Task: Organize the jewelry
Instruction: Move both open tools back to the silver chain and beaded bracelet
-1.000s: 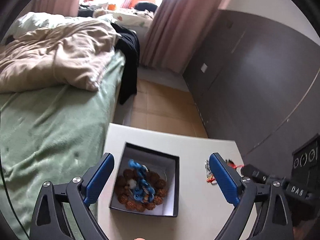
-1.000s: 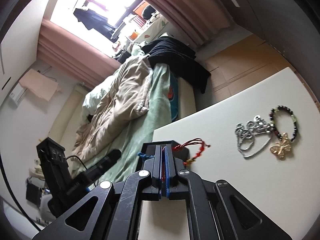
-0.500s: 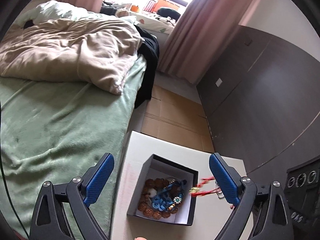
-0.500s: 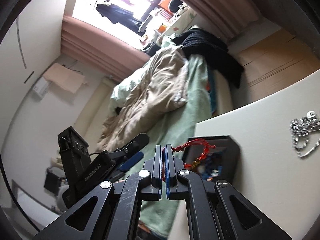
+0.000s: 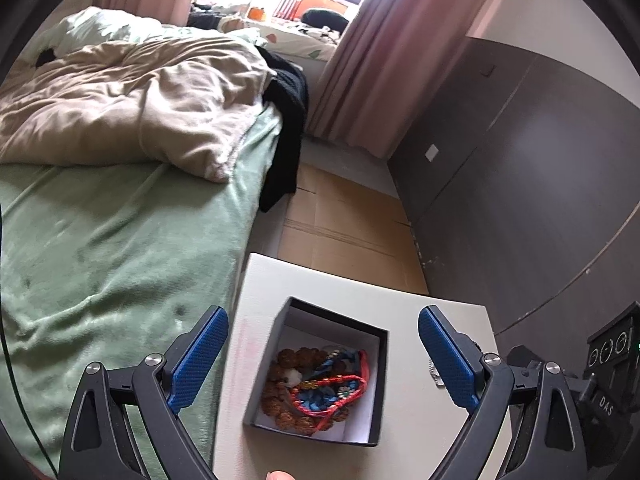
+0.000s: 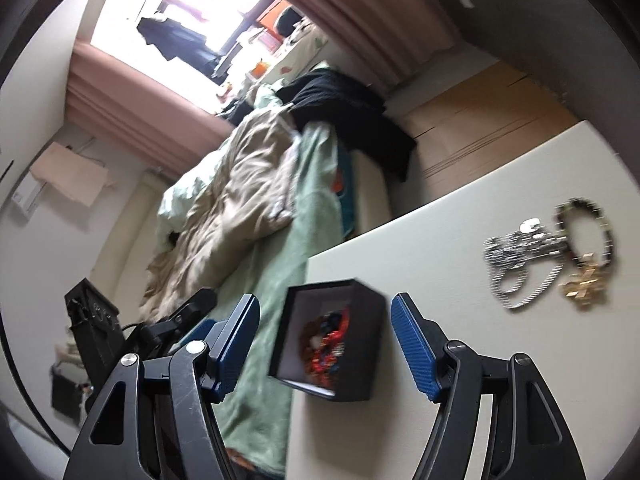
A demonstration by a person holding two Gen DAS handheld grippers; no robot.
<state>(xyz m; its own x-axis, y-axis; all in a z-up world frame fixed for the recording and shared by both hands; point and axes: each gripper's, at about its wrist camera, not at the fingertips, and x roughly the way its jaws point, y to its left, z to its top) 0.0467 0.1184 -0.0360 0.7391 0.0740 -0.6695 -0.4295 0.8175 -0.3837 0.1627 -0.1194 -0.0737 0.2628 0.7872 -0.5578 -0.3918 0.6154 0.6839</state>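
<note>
My left claw (image 5: 322, 354) hangs spread wide above the black box (image 5: 380, 376), gripping nothing. In the box a red cord bracelet (image 5: 340, 388) lies on top of brown beads (image 5: 280, 392) and a blue piece. My right claw (image 6: 324, 340) is also released, its blue fingers either side of the box (image 6: 364, 360). Farther along the desk (image 6: 440, 240), well apart from the box, lie a silver chain (image 6: 516, 264), a dark bead bracelet (image 6: 600, 228) and a gold butterfly (image 6: 584, 288).
</note>
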